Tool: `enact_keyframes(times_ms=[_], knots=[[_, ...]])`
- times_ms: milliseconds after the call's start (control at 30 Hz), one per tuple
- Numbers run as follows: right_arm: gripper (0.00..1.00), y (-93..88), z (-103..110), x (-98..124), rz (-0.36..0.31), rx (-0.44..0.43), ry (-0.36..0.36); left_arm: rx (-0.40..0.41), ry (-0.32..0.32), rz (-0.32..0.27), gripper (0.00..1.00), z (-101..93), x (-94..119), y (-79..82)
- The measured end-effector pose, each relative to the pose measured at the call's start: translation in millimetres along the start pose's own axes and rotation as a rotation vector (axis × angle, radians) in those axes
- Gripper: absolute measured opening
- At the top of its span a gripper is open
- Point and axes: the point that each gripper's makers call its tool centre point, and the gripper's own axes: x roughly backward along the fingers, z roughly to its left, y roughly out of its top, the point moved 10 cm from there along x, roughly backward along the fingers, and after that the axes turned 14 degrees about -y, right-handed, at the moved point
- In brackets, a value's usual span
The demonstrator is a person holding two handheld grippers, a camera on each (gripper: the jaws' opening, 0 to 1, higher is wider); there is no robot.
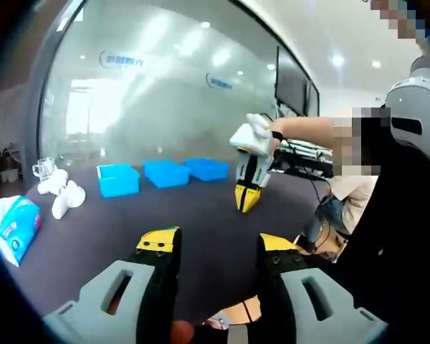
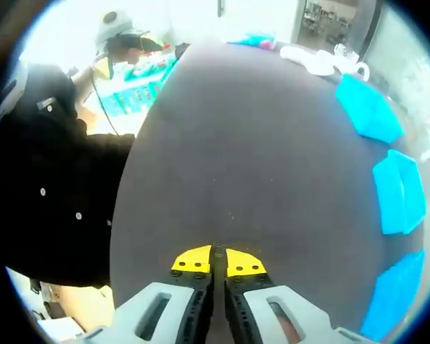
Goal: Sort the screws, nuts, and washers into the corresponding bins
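Left gripper view: nearest the lens, the left gripper [image 1: 213, 247] rises from the bottom edge with its yellow-tipped black jaws set well apart and nothing between them, above the dark table [image 1: 201, 215]. Farther out over the table, the right gripper [image 1: 247, 197] points its tips down toward the tabletop, jaws together, held by a gloved hand [image 1: 256, 127]. To the left, near the table's edge, lies a blue and white packet [image 1: 16, 226], with a cluster of white objects [image 1: 63, 192] beyond it and a clear cup [image 1: 44, 168] behind those. At the far side of the table stand three bins [image 1: 165, 174], open-topped, bright blue and rectangular, set side by side in a row in front of a frosted glass wall [image 1: 165, 86]; their contents cannot be made out. Right gripper view: the right gripper [image 2: 218, 261] shows its yellow tips pressed together, low over the bare dark tabletop [image 2: 258, 143]. The three blue bins [image 2: 398, 190] run along the right edge of the table, one after another. No screws, nuts or washers can be distinguished at this size.
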Motion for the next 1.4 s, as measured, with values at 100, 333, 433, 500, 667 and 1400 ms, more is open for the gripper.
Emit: enact_keyframes(times_ms=[100, 333, 433, 500, 667, 1400], knots=[[0.02, -0.6, 2, 15, -0.089, -0.062, -0.027, -0.006, 0.005, -0.01, 0.39, 0.5, 0, 2.7], [0.02, -9.2, 3, 56, -0.338, -0.254, -0.161, -0.017, 0.035, -0.049, 0.39, 4.8, 0, 10.8], [0.02, -17.1, 2, 72, -0.437, -0.337, -0.254, -0.022, 0.055, -0.066, 0.39, 7.8, 1, 15.3], [0.02, -22.7, 4, 80, -0.499, -0.406, -0.304, -0.026, 0.07, -0.071, 0.39, 9.5, 1, 17.8], [0.02, -32.9, 13, 90, -0.612, -0.531, -0.454, -0.035, 0.102, -0.083, 0.4, 13.3, 1, 22.3], [0.02, -9.8, -39, 93, -0.816, -0.792, -0.761, -0.043, 0.254, -0.082, 0.42, 12.7, 4, 32.8]])
